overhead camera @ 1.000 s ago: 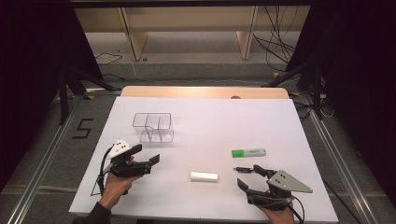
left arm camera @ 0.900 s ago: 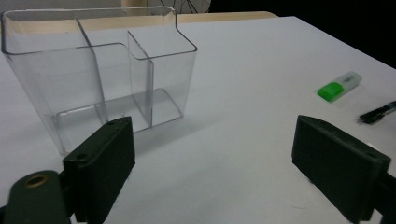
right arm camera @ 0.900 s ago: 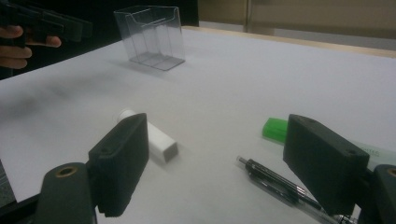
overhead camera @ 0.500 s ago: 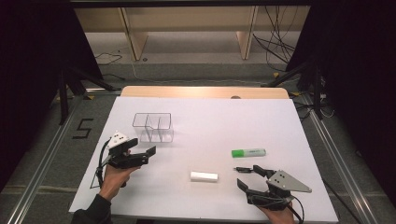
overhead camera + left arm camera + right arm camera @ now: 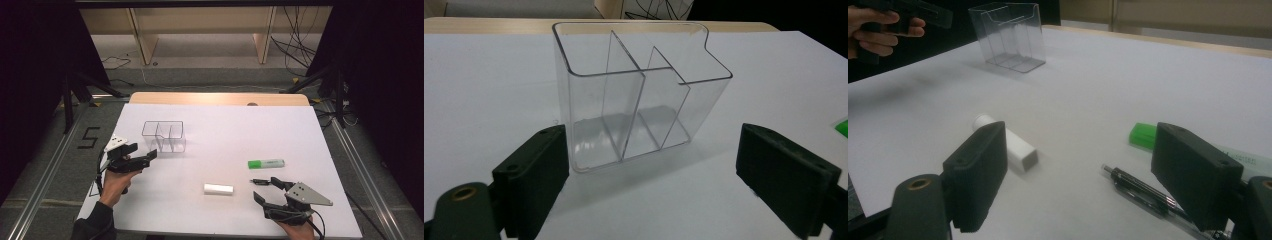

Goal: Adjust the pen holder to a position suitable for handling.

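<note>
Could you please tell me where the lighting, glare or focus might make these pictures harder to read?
High view: the white table is bright while the surroundings fall nearly black. Left gripper view: the clear organizer is sharp, with faint reflections on its walls, and the near tongs look slightly soft. Right gripper view: the white tube and pen are somewhat blurred.

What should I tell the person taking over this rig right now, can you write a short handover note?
Left gripper: open, jaws either side of the near end of the clear divided organizer, not closed on it.
Right gripper: open, holding nothing, near the front right of the table, with the black pen lying between its jaws.
On the table: white tube near front centre, green highlighter to its right. The organizer stands upright, all compartments empty.
Done: nothing is in the organizer.
Left, probably: steady the organizer, then load pen, tube and highlighter.
</note>
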Tool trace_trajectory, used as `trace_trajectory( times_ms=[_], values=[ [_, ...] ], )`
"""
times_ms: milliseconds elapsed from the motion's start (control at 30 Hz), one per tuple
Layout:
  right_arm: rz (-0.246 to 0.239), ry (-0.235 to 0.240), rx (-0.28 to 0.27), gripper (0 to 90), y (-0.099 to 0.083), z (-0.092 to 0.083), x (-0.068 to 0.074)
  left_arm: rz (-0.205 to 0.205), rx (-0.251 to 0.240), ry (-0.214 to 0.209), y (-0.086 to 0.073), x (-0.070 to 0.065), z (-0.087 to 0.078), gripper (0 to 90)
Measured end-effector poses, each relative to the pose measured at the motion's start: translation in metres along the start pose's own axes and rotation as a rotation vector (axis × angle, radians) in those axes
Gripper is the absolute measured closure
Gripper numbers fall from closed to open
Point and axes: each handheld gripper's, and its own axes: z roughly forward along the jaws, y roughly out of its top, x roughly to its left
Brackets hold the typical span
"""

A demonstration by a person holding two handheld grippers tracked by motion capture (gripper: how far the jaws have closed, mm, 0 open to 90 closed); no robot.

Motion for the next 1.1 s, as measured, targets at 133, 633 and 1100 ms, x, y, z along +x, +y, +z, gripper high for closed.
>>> trace_trajectory(
  times_ms=[133, 633, 1100],
  values=[
    [0.002, -0.001, 0.001, 23.4, 0.0, 0.0, 0.0, -0.006, 0.0, 0.005, 0.002, 0.005, 0.001, 13.2],
    [0.002, -0.002, 0.003, 23.4, 0.0, 0.0, 0.0, -0.037, -0.01, 0.032, 0.007, 0.024, 0.0, 15.8],
    [0.001, -0.002, 0.008, 23.6, -0.001, 0.0, 0.0, -0.031, 0.037, 0.113, 0.005, 0.042, 0.001, 62.5]
  ],
)
